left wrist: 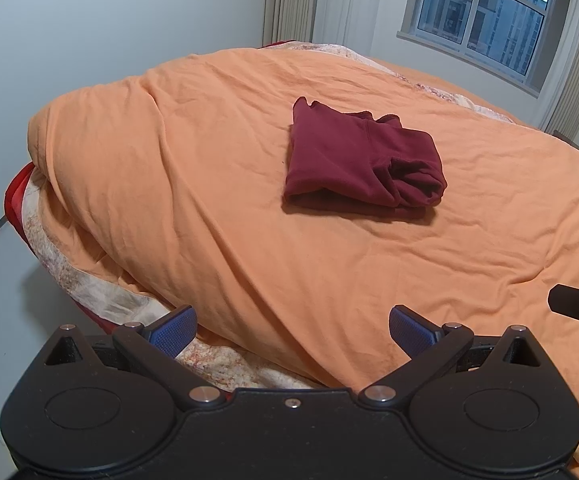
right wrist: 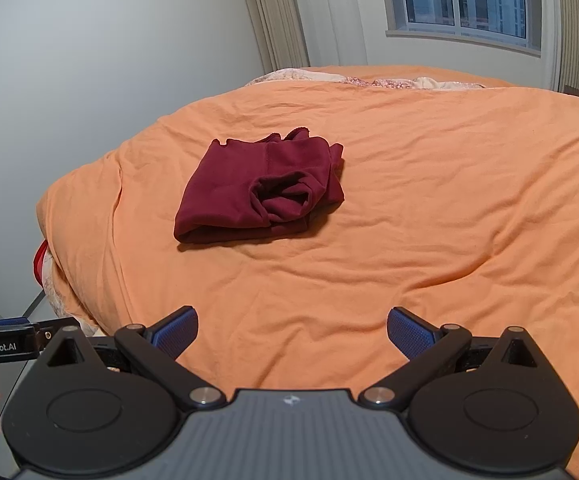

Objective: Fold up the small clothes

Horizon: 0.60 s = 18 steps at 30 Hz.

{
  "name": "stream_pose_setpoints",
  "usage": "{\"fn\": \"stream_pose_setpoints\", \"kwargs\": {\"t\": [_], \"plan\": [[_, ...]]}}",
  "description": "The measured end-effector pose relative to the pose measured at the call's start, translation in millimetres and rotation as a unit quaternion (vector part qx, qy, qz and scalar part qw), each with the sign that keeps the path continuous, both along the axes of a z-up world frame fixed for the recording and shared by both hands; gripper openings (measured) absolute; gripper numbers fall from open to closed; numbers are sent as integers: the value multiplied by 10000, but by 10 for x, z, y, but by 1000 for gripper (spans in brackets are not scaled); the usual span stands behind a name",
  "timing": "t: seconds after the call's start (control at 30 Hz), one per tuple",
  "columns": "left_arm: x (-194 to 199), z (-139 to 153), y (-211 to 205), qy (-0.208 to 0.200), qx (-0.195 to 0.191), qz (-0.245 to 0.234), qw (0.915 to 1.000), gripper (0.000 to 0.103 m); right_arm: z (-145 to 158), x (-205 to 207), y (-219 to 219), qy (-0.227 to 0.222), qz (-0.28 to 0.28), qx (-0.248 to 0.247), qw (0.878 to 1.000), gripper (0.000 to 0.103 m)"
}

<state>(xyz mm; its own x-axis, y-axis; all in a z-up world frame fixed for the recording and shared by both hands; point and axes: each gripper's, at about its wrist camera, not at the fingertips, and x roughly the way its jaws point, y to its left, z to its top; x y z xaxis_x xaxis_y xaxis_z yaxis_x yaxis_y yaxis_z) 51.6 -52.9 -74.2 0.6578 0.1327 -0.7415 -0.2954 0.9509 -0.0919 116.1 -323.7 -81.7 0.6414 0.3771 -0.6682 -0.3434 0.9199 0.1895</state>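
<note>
Orange duvet (left wrist: 217, 184) rumpled; folded maroon garment (left wrist: 353, 160) atop; window (left wrist: 485, 12) perhaps dusk-lit.

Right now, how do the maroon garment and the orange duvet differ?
The maroon garment is small, dark and folded into a compact bundle; the orange duvet is large, bright and spread out, wrinkled. The garment lies on top; the duvet bears it. Both are soft fabric, untouched by either gripper.

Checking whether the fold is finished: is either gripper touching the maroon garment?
Apart. In both wrist views, bare orange duvet separates the open left gripper and right gripper from the maroon garment.
</note>
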Motion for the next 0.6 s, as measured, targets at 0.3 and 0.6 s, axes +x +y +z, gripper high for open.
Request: {"fn": "stream_pose_setpoints", "kwargs": {"t": [0.3,0.6], "plan": [[41,-25,-40,87,-12,-90,9999,102,-25,29,-53,59,-56,91,9999,103],[94,-35,-96,226,60,-165,9996,102,-45,55,-124,112,-165,150,9997,103]]}}
